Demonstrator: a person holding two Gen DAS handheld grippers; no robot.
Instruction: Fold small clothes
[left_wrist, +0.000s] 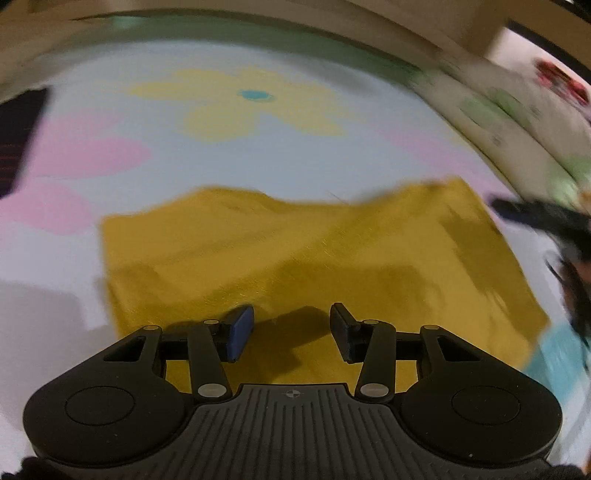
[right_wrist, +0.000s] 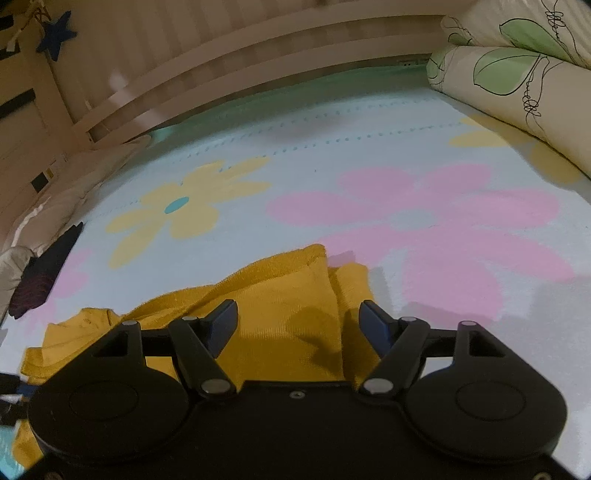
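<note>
Each black claw (left_wrist: 291, 330) (right_wrist: 297, 326) has 2 blue-padded fingers (left_wrist: 242, 330), silver pivot screws, ribbed base.

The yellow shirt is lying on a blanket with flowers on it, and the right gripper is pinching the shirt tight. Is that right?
Not quite. The right gripper is not pinching anything: in the right wrist view its jaws stand open above the yellow shirt, with nothing pressed between them. The rest is right: the shirt does lie on the blanket with flowers.

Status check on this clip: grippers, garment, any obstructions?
Left gripper open, empty, over the mustard garment. Right gripper open, empty, over its partly folded end. Garment on flowered sheet. Nothing in the way.
</note>
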